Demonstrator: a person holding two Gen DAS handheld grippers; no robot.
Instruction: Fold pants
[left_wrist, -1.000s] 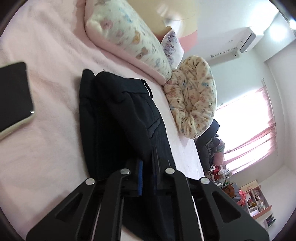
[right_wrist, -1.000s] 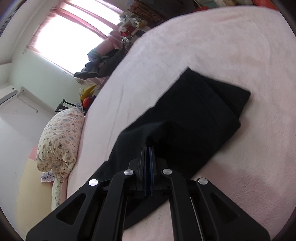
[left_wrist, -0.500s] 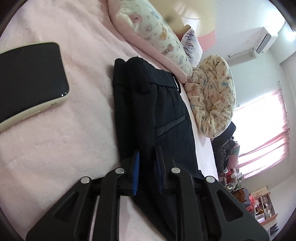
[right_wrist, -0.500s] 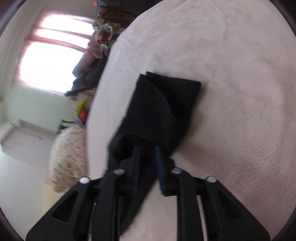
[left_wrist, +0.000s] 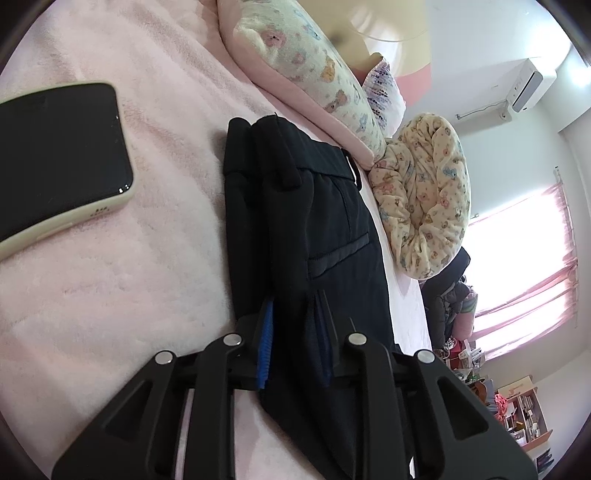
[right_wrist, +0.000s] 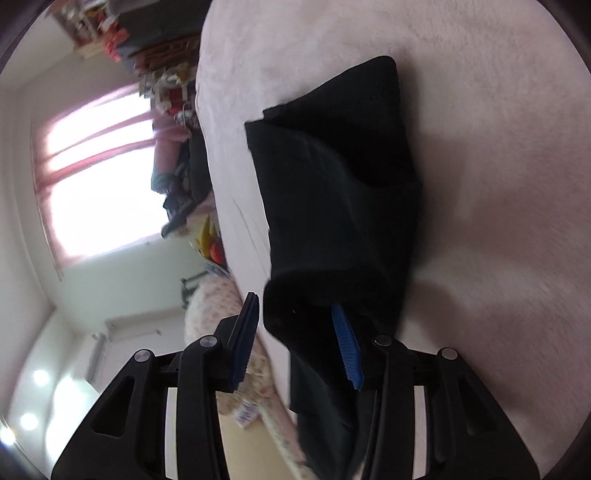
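Black pants (left_wrist: 325, 206) lie lengthwise on the pink bed (left_wrist: 129, 277), waistband at the far end by the pillow, a back pocket facing up. My left gripper (left_wrist: 293, 306) is low over their near part. Its jaws are opening, and a ridge of black cloth lies loosely between the blue pads (left_wrist: 266, 343). In the right wrist view the folded leg ends of the pants (right_wrist: 332, 166) rest on the bed (right_wrist: 498, 184). My right gripper (right_wrist: 293, 301) is also opening, with a hump of cloth between its jaws and the left pad (right_wrist: 243, 339) clear of it.
A phone in a pale case (left_wrist: 55, 155) lies screen-up on the bed, left of the pants. A patterned pillow (left_wrist: 303, 62) and a rolled quilt (left_wrist: 424, 192) lie beyond the waistband. A bright window with pink curtains (left_wrist: 524, 266) and cluttered shelves (left_wrist: 524, 413) are past the bed.
Both grippers were shut on the pants and now have their pads parted. The right gripper rolled and sank toward the bed with the leg ends. The left view drew nearer to the waistband.
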